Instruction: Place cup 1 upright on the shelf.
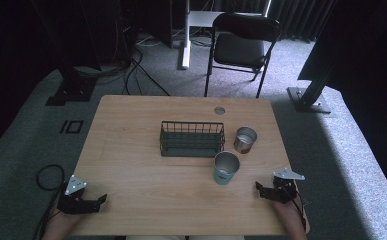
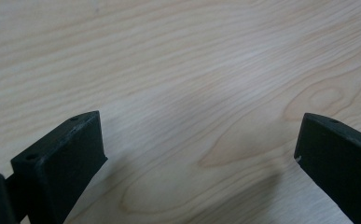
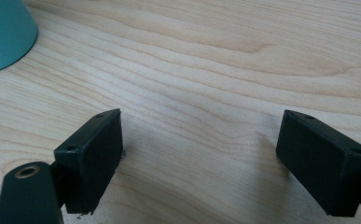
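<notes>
Two cups and a wire basket on a wooden table, both grippers resting spread at the near edge.

The teal cup (image 1: 226, 168) stands upright on the wooden table (image 1: 131, 150), right of centre and nearest the right gripper (image 1: 257, 188); its metal inside looks empty as far as the high view shows, and its teal wall (image 3: 3, 32) fills the upper left corner of the right gripper view. Just behind it and slightly to the right stands a silver cup (image 1: 245, 139), upright, its contents too dark to tell. Beside that, at mid-table, sits a dark wire basket (image 1: 192, 138) with nothing seen inside. The right gripper's jaws stand wide apart over bare wood, holding nothing. The left gripper (image 1: 102, 198), at the near left corner well apart from the cups, is likewise spread with only wood grain between its jaws.
</notes>
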Tool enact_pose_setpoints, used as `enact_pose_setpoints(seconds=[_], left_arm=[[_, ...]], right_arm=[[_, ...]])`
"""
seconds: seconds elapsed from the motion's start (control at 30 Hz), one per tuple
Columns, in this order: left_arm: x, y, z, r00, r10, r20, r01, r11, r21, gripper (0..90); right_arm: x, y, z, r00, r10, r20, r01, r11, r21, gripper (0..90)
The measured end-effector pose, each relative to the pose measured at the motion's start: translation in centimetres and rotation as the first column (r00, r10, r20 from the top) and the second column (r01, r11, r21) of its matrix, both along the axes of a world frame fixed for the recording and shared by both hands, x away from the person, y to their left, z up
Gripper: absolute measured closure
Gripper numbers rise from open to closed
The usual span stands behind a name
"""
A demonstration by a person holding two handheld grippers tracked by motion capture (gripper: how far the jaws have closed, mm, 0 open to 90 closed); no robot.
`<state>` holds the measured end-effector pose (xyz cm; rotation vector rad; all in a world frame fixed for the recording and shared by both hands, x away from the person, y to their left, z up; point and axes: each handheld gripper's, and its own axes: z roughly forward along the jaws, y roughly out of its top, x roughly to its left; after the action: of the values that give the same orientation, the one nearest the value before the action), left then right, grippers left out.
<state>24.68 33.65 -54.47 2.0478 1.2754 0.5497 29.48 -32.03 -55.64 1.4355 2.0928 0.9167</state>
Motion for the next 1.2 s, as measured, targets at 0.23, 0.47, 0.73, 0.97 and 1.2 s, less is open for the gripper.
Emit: enact_pose_setpoints(seconds=[0.23,0.47,0.73,0.97,1.2], left_arm=[[0.1,-1.2,0.3,0.9992,-0.038,0.010,0.038,0.9992,0.007,2.1],[0.4,-2.1,0.2,0.9975,-0.071,0.008,0.071,0.9974,0.013,2.1],[0.9,-3.5,0.5,0.9919,-0.125,0.023,0.125,0.9921,-0.003,2.1],[1.4,-4.9,0.7,0.9857,-0.166,0.027,0.167,0.9858,-0.019,2.1],[2.0,-6.1,1.0,0.9787,-0.201,0.042,0.202,0.9786,-0.038,2.0]], right_arm=[[0.0,0.0,0.0,1.0000,0.000,0.000,0.000,1.000,0.000,14.2],[0.0,0.0,0.0,1.0000,0.000,0.000,0.000,1.000,0.000,14.2],[0.0,0.0,0.0,1.0000,0.000,0.000,0.000,1.000,0.000,14.2],[0.0,0.0,0.0,1.0000,0.000,0.000,0.000,1.000,0.000,14.2],[0.0,0.0,0.0,1.0000,0.000,0.000,0.000,1.000,0.000,14.2]])
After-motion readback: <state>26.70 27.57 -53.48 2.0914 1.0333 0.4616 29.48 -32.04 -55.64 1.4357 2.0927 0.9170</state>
